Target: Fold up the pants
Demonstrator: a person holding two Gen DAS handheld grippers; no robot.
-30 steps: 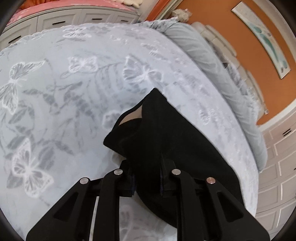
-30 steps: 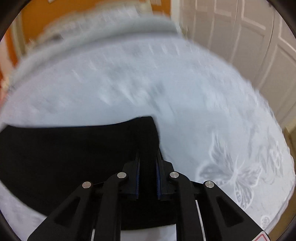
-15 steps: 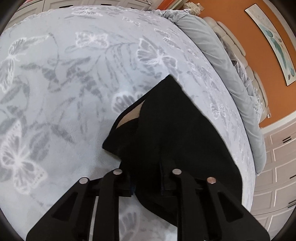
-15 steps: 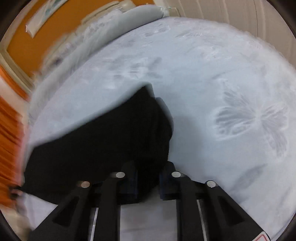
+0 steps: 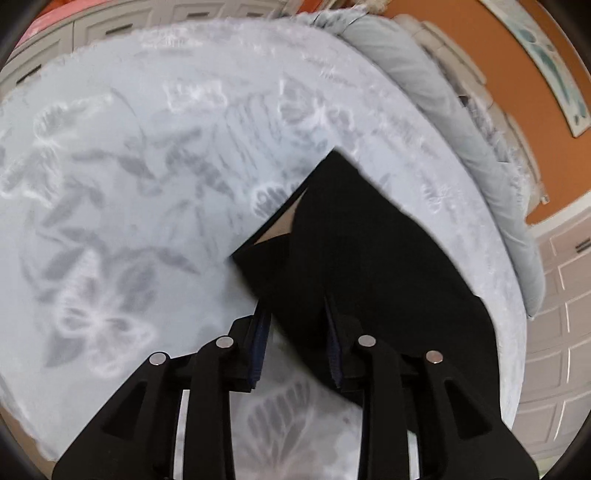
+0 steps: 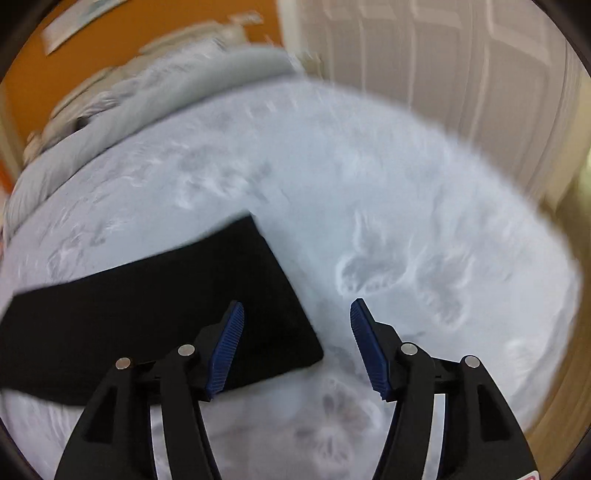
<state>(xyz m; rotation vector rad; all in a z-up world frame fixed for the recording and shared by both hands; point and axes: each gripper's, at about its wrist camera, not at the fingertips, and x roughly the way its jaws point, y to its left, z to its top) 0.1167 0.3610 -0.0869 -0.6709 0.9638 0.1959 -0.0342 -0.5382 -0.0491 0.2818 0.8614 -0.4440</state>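
Observation:
The black pants (image 5: 362,258) lie folded on a pale blue bedspread with butterfly print (image 5: 129,206). In the left wrist view my left gripper (image 5: 295,314) stands over the near edge of the pants with its jaws apart; the fabric lies between and under the fingers, not pinched. A bit of light lining shows at the pants' left corner. In the right wrist view the pants (image 6: 166,302) lie flat as a dark band to the left. My right gripper (image 6: 295,314) is wide open above their right end, holding nothing.
A grey rolled duvet (image 5: 461,129) runs along the far side of the bed under an orange wall (image 5: 517,85). White cupboard doors (image 6: 461,74) stand beyond the bed's right edge. White drawers (image 5: 110,26) lie past the far left edge.
Both grippers have opened and let go of the pants, which now lie flat on the bed. The right gripper has lifted and pulled back a little.

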